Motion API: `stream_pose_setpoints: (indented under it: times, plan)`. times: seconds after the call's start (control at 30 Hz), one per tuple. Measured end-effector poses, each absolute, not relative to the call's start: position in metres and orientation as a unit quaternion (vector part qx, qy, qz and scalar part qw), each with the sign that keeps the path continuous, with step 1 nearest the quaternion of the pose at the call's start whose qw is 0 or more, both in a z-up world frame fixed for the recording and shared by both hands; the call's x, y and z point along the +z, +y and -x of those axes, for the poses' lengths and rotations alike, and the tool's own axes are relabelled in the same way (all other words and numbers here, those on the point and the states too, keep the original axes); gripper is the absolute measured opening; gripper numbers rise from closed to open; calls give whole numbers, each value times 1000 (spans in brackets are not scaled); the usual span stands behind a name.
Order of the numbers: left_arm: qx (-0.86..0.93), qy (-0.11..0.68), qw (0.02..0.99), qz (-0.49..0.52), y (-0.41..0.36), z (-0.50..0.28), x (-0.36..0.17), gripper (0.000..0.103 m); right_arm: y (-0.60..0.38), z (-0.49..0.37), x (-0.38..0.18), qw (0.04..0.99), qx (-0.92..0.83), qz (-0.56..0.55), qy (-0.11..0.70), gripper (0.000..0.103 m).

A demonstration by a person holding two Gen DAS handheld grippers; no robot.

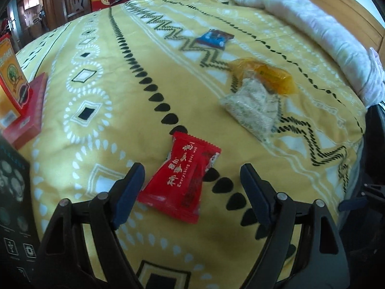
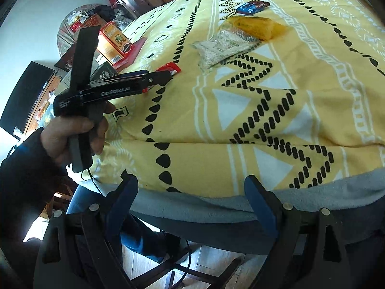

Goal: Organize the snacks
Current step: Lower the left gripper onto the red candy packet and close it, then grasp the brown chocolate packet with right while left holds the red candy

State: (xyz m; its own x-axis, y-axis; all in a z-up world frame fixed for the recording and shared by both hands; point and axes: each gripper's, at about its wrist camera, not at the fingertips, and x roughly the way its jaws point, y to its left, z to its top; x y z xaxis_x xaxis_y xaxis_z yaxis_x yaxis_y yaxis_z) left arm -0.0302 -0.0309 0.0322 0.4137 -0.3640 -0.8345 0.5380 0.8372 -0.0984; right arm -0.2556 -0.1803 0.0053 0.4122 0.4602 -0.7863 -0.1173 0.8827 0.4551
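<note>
A yellow bedspread (image 1: 101, 144) patterned with black teardrops, black zigzags and white dotted rings carries a red crimped snack packet (image 1: 182, 178) with white lettering, a blue wrapper (image 1: 213, 38), an orange translucent wrapper (image 1: 267, 75) and a clear speckled pack (image 1: 250, 107).

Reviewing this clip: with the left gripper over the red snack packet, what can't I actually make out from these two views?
- Red packet: in the right wrist view, the left gripper hides most of it.
- Blue packet: blurred in the left wrist view, small in the other; print unreadable.
- Clear packet: its far end lies under the orange packet.
- Dark box: cut off by the left edge.
</note>
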Motion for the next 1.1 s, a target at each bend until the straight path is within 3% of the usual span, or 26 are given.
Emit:
stream_pose_setpoints:
  times: [0.03,0.07,0.1,0.23,0.3,0.33,0.4,0.47,0.53,0.57,0.6,0.67,0.9,1.1]
  plan:
    - [-270,475,833,-93,-32,30,31,80,-180,255,5,823,175,-168,514,91]
    - [-268,477,831,-96,-33,31,29,65,-181,255,4,822,175,-169,515,91]
    - [-265,477,832,-101,-33,32,29,43,-181,254,3,821,175,-171,516,91]
    - [-256,476,836,-93,-33,35,32,44,-180,251,-1,819,173,-172,519,91]
    - [-253,473,840,-85,-32,35,32,49,-180,250,-2,819,172,-172,520,91]
    - [-251,472,841,-77,-31,35,32,56,-178,249,-3,818,173,-172,521,92]
    - [-245,465,849,-63,-29,33,33,90,-177,246,-3,817,174,-174,521,92]
    - [-238,454,857,-54,-29,32,34,93,-176,244,-3,817,174,-175,521,92]
    - [-238,463,852,-48,-30,27,29,90,-176,242,-3,817,174,-176,521,92]
    - [-238,466,851,-46,-30,25,28,81,-177,241,-4,817,174,-177,521,92]
    - [-239,471,848,-44,-30,23,25,63,-178,240,-4,817,173,-178,521,92]
    - [-233,474,848,-42,-28,19,22,44,-180,236,-2,819,171,-180,517,92]
    - [-236,455,858,-26,-24,22,15,44,-210,189,33,851,146,-189,468,92]
    - [-240,442,864,-16,-21,24,13,45,-253,80,54,863,120,-217,439,92]
